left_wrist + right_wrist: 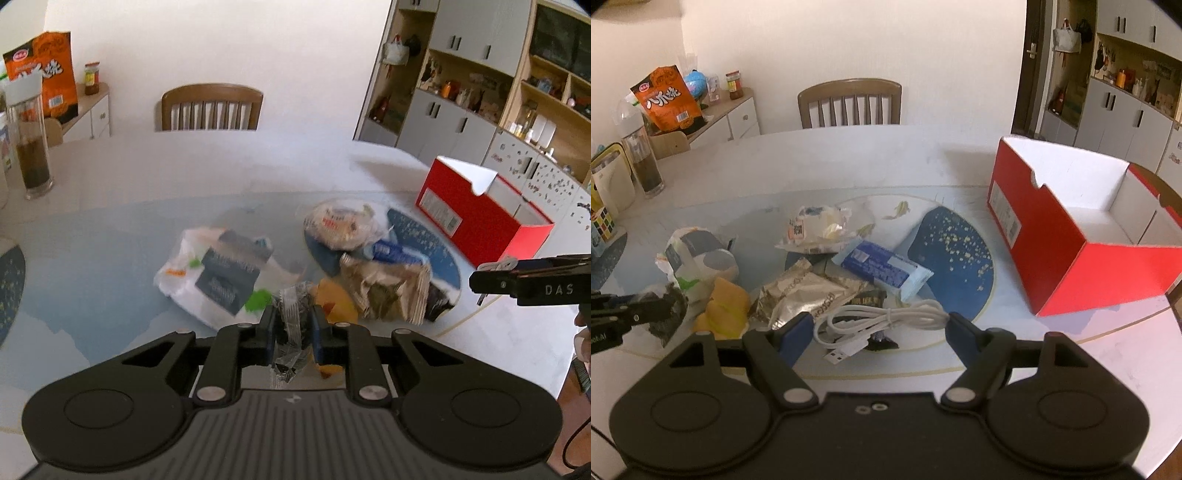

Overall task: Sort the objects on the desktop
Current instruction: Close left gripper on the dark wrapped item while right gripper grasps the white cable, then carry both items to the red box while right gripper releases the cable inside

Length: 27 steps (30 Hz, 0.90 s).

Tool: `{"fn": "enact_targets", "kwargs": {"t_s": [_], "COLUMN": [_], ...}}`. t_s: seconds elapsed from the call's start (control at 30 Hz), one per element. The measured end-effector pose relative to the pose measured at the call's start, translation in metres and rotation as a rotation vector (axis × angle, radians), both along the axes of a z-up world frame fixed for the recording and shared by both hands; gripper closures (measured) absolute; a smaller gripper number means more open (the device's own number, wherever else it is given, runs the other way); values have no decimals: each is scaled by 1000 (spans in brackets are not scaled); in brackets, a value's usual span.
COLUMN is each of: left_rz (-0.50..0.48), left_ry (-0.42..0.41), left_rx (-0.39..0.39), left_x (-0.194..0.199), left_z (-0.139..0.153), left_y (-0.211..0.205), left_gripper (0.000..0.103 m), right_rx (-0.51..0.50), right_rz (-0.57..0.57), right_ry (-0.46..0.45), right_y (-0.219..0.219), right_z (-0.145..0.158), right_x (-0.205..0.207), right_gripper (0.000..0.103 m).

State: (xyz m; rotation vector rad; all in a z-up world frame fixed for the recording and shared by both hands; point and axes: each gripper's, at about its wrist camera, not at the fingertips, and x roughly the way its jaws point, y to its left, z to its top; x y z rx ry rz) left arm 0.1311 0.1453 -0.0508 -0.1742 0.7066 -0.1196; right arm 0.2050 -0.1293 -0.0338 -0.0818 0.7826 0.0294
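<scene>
1. The left tool [293, 325] is clamped on a small clear-and-dark wrapper [291, 332], pinched between the blue pads with most of the packet hanging below them. From the right wrist view the same packet shows as a dark crinkled shape at the tip of that tool.
2. Risk here: the film is thin and slick, and the hold is near its upper part, so a quick swing could let it slide out or tear, dropping it back into the pile.
3. The right tool [879, 328] stands wide open with nothing between its pads, poised just over a coiled white USB cable [882, 321]. A closing grasp could catch only one loop, so the coil would unravel and drag neighbouring packets.
4. Around the cable, on the surface [849, 162], lie a crumpled silver-brown wrapper [809, 291], a blue and white snack bar [886, 269], a yellow soft lump [726, 306], a clear bag of bread [816, 229] and a white bag with a grey label [698, 254]. Their print is too blurred to read.
5. The likely destination, in my judgement, is the red open box [1071, 240] at the right, well apart from the pile; its tall near wall could snag a low carry.
6. Readable writing: "DAS" on the right tool's arm in the left wrist view, and large Chinese characters on the orange snack bag [668, 99] on the far cabinet.
</scene>
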Motion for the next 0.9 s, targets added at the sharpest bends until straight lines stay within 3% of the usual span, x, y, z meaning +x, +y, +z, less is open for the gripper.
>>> {"fn": "enact_targets", "kwargs": {"t_s": [0.5, 0.9], "left_rz": [-57, -45], "left_ry": [-51, -77], "left_rx": [-6, 22], "left_x": [1, 13], "left_z": [34, 64], "left_y": [-16, -58], "left_gripper": [85, 85], "right_rx": [10, 34], "right_rz": [1, 84], "right_ry": [-59, -85], "right_y": [-12, -54], "right_z": [32, 60], "right_x": [-9, -8], "right_gripper": [25, 25]}}
